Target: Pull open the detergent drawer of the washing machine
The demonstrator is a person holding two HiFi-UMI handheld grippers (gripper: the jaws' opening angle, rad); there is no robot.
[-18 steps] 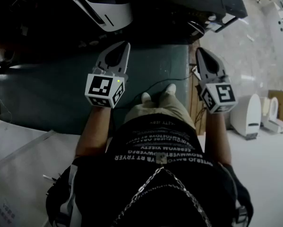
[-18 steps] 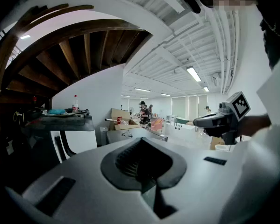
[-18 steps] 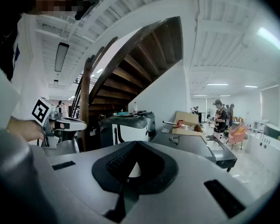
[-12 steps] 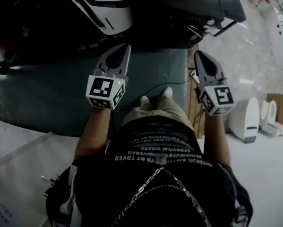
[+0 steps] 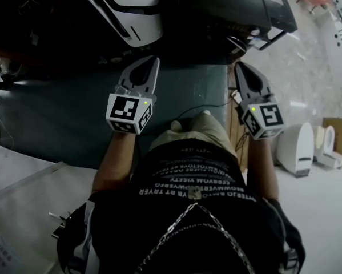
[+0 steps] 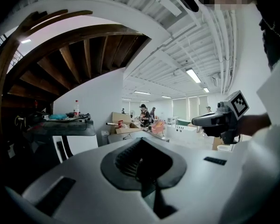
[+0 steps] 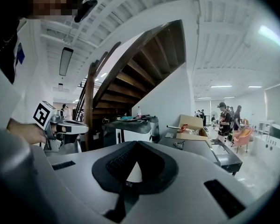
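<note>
place: open workshop hall | cues: wooden staircase [image 7: 144, 64], cardboard box [image 7: 192, 124], ceiling strip lights [image 6: 194, 75]

Two grippers are held up, the left gripper [image 5: 152, 60] and the right gripper [image 5: 240, 66], with one marker cube on each [image 5: 128, 113] [image 5: 263, 119]. There is one washing machine [image 5: 133, 13] with one bottle [image 7: 139, 111] on its top, one cardboard box [image 7: 192, 124] and one wooden staircase [image 7: 144, 73]. Two white toilet-like fixtures [image 5: 298, 147] [image 5: 330, 144] stand at the floor's right edge, and at least three people [image 7: 224, 118] show far back.
</note>
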